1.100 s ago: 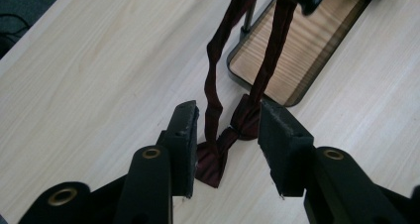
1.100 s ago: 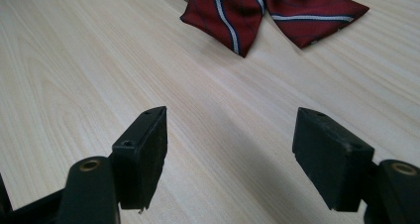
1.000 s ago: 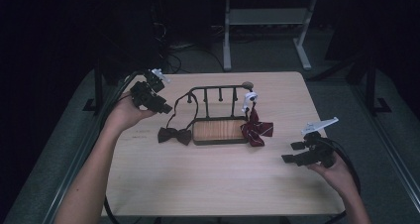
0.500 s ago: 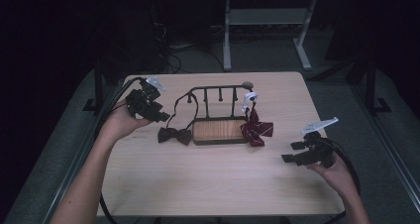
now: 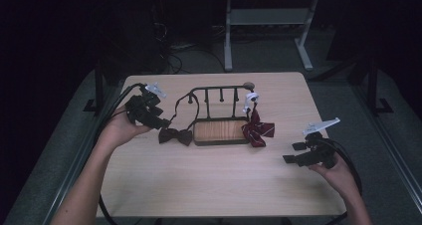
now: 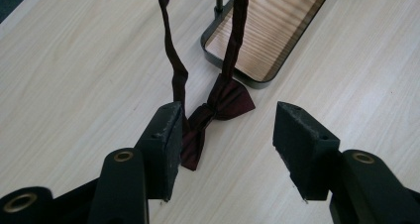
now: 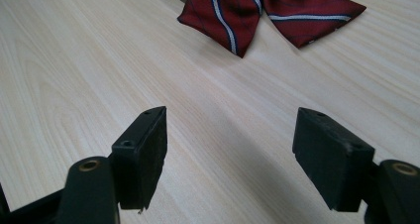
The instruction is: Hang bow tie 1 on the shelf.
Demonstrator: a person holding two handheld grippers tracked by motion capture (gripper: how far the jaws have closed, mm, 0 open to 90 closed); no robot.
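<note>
A black rack [image 5: 219, 93] with a wooden base [image 5: 220, 131] [image 6: 267, 33] stands mid-table. A dark maroon bow tie [image 5: 175, 135] [image 6: 215, 116] lies on the table left of the base, its strap looped up over the rack's left end. A red striped bow tie [image 5: 257, 129] [image 7: 270, 11] lies against the base's right end. My left gripper [image 5: 158, 119] [image 6: 225, 144] is open just left of the maroon tie, jaws either side of it without touching. My right gripper [image 5: 293, 153] [image 7: 230, 149] is open and empty over bare table, well short of the striped tie.
A white tag or clip [image 5: 251, 98] hangs on the rack's right end. The light wood table [image 5: 214, 185] has dark floor around it. A grey table frame [image 5: 268, 16] stands behind. Cables trail from both grippers off the table's sides.
My left gripper has moved down and right, closer to the maroon bow tie. The right gripper has stayed where it was.
</note>
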